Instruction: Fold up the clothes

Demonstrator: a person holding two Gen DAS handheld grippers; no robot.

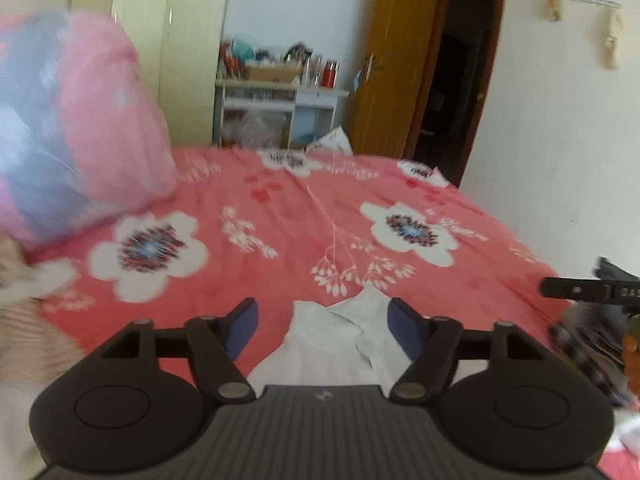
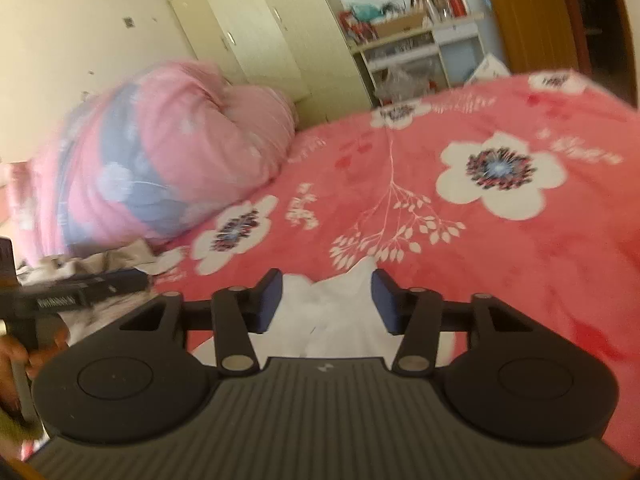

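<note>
A white collared shirt lies on the red flowered bedsheet, its collar pointing toward the far end of the bed. My left gripper hovers above it, open, blue pads wide apart and not touching the cloth. In the right wrist view the same white shirt shows below my right gripper, which is also open with nothing pressed between its pads. Each gripper appears at the edge of the other's view: the right gripper and the left gripper held by a hand.
A bundled pink and blue quilt sits at the bed's left side. Other crumpled clothes lie near it, and dark patterned cloth lies at the right. Beyond the bed stand a cream wardrobe, a cluttered shelf and a wooden door.
</note>
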